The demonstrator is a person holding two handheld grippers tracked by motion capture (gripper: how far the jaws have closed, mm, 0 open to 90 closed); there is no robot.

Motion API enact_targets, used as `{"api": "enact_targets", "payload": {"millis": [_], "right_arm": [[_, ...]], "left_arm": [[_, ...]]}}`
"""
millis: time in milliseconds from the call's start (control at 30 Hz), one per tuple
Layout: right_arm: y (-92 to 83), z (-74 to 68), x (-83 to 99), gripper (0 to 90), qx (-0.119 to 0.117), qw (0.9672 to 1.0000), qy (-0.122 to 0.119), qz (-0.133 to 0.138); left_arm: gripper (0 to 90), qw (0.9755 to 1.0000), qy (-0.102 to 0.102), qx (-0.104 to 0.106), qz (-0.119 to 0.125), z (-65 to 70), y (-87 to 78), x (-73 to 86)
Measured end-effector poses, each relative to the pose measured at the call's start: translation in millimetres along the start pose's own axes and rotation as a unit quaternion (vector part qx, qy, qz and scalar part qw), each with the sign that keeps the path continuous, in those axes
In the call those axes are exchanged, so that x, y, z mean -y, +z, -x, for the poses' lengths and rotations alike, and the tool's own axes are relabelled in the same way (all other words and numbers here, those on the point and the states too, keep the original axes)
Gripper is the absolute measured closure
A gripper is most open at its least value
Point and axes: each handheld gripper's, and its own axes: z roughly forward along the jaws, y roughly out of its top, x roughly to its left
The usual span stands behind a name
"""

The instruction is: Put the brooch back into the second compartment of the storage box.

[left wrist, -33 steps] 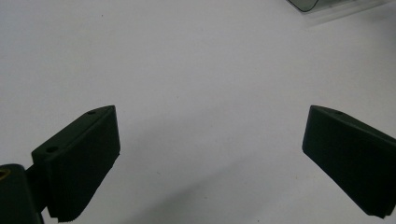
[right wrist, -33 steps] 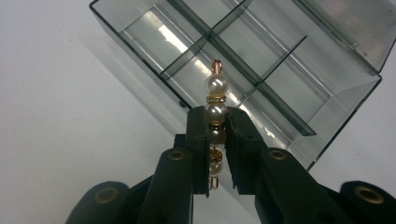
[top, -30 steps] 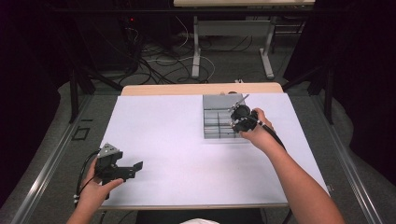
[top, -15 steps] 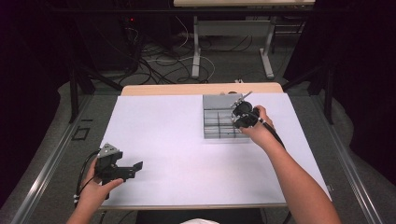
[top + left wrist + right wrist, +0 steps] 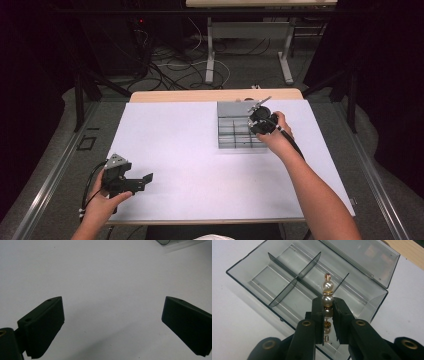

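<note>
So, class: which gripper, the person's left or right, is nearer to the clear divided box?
Right. The right gripper hangs over the clear divided box, shut on a pearl bead strand; the left gripper sits far off by the table's near edge.

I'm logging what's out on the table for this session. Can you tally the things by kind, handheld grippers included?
Handheld grippers: 2, the left gripper, open over bare table, and the right gripper, shut on the bead piece
Clear divided boxes: 1, the organizer box, lid open
Pearl bead pieces: 1, the bead piece
White tables: 1, the table
Total: 5
</note>
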Motion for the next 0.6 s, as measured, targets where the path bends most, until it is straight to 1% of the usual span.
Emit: {"api": "enact_targets", "payload": {"millis": [33, 133, 200, 233, 333, 400, 433, 533, 567, 600], "right_arm": [[1.5, 0.6, -0.5, 80.6, 0.006, 1.0, 0.002, 0.003], [2.8, 1.1, -1.1, 80.6, 0.006, 1.0, 0.005, 0.004], [4.5, 2.2, -1.8, 80.5, 0.007, 0.9999, 0.002, 0.009], [5.7, 1.5, -2.3, 80.5, 0.008, 0.9999, 0.005, 0.012], [6.6, 1.1, -3.0, 80.5, 0.007, 0.9998, 0.004, 0.016], [7.6, 0.5, -3.9, 80.5, 0.013, 0.9997, 0.002, 0.02], [8.0, -0.5, -4.1, 80.5, 0.012, 0.9997, 0.007, 0.018], [9.8, -0.6, -5.6, 80.5, 0.014, 0.9995, 0.003, 0.027], [10.4, -1.2, -6.1, 80.5, 0.015, 0.9995, 0.008, 0.028], [10.6, -0.5, -6.3, 80.5, 0.017, 0.9994, 0.005, 0.03]], "left_arm": [[4.2, 1.0, 0.002, 0.0, -0.002, -0.3, -0.2, 0.0], [4.2, 1.0, 0.002, 0.0, -0.001, -0.4, 0.0, 0.1], [4.2, 1.0, 0.001, 0.0, -0.001, -0.6, -0.1, 0.2], [4.2, 1.0, 0.001, 0.0, -0.001, -0.6, -0.1, 0.3], [4.2, 1.0, 0.001, 0.0, 0.0, -0.5, 0.0, 0.4], [4.2, 1.0, 0.001, -0.001, -0.002, -0.6, 0.0, 0.5], [4.2, 1.0, 0.001, 0.0, -0.002, -0.7, 0.0, 0.5], [4.2, 1.0, 0.002, 0.0, -0.004, -0.8, 0.0, 0.7], [4.2, 1.0, 0.003, 0.0, -0.006, -1.0, -0.1, 0.7], [4.2, 1.0, -0.001, 0.001, -0.006, -0.6, 0.2, 0.9]]}}
